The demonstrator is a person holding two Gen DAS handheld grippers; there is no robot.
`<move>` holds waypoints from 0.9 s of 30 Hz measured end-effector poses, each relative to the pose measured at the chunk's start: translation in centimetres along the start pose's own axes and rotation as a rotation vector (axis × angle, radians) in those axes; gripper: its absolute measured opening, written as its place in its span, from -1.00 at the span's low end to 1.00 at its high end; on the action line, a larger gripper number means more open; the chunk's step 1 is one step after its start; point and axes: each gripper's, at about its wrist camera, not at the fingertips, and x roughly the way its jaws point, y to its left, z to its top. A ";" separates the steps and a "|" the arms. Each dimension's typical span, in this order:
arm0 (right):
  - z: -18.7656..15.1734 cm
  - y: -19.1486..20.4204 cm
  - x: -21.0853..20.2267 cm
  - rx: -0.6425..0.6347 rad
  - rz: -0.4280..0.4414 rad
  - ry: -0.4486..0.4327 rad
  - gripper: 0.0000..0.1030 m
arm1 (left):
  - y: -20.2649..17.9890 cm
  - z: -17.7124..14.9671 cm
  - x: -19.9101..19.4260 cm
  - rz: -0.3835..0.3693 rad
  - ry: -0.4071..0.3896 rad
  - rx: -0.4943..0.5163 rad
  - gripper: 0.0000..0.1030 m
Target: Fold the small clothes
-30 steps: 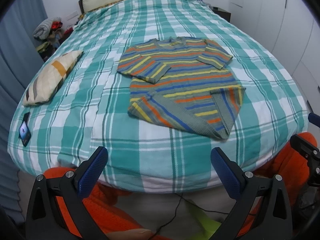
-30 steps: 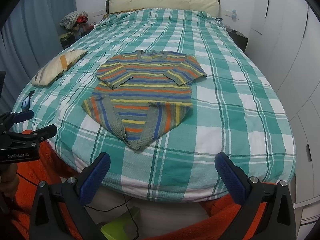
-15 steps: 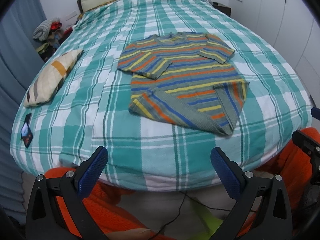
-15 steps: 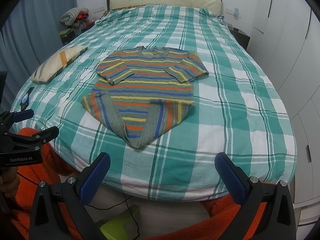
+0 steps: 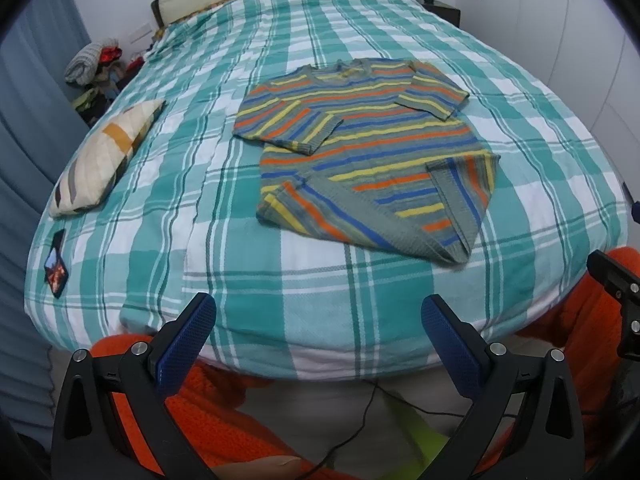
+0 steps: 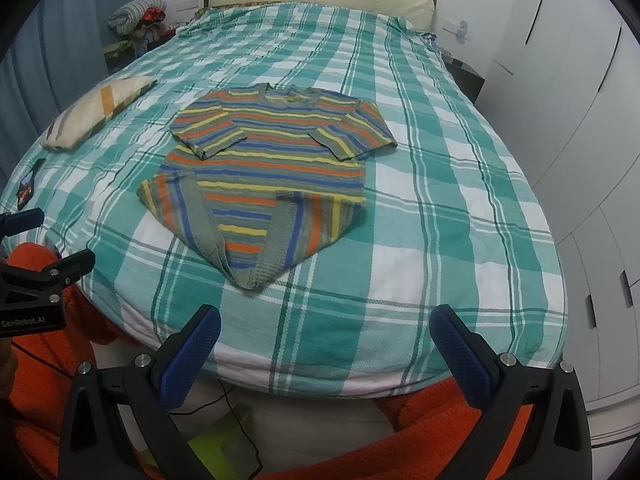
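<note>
the striped sweater lies flat near the middle of the bed, on the teal plaid cover, neckline toward the headboard and hem toward the foot. both sleeves are already folded in across the chest, and the two lower corners are turned in on a slant, so the hem comes to a blunt point at the near end. it looks like a soft, thickish knit: light, limp, with no stiffness of its own, likely to sag and stretch if lifted by one spot, and grippy enough against the cover that it may drag the cloth beneath. my guess is the safest hold is on the ribbed hem band at the near point or on the two outer side edges, pinching through all layers so the tucked corners do not fall open, one gripper on each side.

the left gripper is released, jaws spread wide, holding nothing and touching nothing; it hangs off the foot of the bed, apart from the sweater. the right gripper is the same: wide apart, empty, short of the mattress edge. orange fabric shows below both.

a striped pillow and a phone rest toward the left edge, well apart from the sweater.
</note>
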 end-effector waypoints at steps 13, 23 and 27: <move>0.0 -0.2 0.0 0.002 -0.013 0.012 1.00 | -0.1 -0.3 0.0 0.001 0.002 0.014 0.99; -0.2 -0.2 0.2 0.007 -0.012 0.021 0.99 | -0.2 -0.2 0.0 0.002 0.004 0.015 0.99; -0.3 -0.2 0.3 0.007 -0.009 0.024 0.99 | -0.6 -0.6 0.2 -0.002 0.007 0.020 0.99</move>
